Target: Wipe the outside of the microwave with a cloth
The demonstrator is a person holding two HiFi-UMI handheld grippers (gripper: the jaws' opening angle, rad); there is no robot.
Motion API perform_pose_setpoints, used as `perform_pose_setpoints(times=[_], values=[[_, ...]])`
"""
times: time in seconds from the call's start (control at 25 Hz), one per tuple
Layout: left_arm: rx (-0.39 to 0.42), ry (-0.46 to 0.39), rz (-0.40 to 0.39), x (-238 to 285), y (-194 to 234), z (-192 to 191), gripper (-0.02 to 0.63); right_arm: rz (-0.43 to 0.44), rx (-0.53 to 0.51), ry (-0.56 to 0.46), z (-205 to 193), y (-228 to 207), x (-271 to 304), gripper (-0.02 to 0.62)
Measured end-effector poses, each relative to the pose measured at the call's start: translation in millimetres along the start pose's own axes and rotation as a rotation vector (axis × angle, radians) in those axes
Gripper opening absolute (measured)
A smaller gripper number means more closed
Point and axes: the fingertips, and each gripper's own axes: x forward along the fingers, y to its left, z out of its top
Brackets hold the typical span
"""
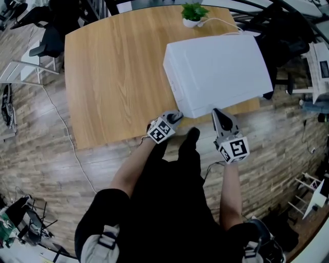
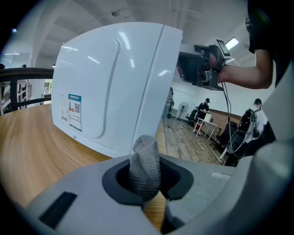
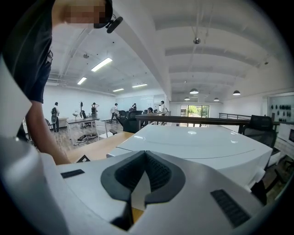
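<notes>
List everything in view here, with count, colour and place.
table: one, light wood, on a wood-plank floor
microwave: one, white, on the table's right side
potted plant: one, green in a white pot, at the table's far edge
cable: one, white, beside the potted plant
cloth: one, grey mesh, between the left gripper fingers
left gripper: one, grey, at the microwave's near left corner
right gripper: one, grey, shut, empty, at the microwave's near edge

Open office, desks (image 3: 69,120), chairs (image 3: 260,125) (strip lights (image 3: 104,64))
</notes>
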Motion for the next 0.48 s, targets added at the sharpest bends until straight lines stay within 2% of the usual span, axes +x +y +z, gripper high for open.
perform_pose_setpoints(times=[0.24, 0.48], values=[[0.005, 0.021, -0.075, 5.5, -30.2, -15.6, 0.048, -0.01, 0.011, 0.015, -5.6, 2.4, -4.7, -0.002], [0.022, 0.037, -0.067, -1.8, -42.6, -19.8, 0.048, 0.039, -0.054, 0.06, -20.7, 15.6, -6.2, -0.002]])
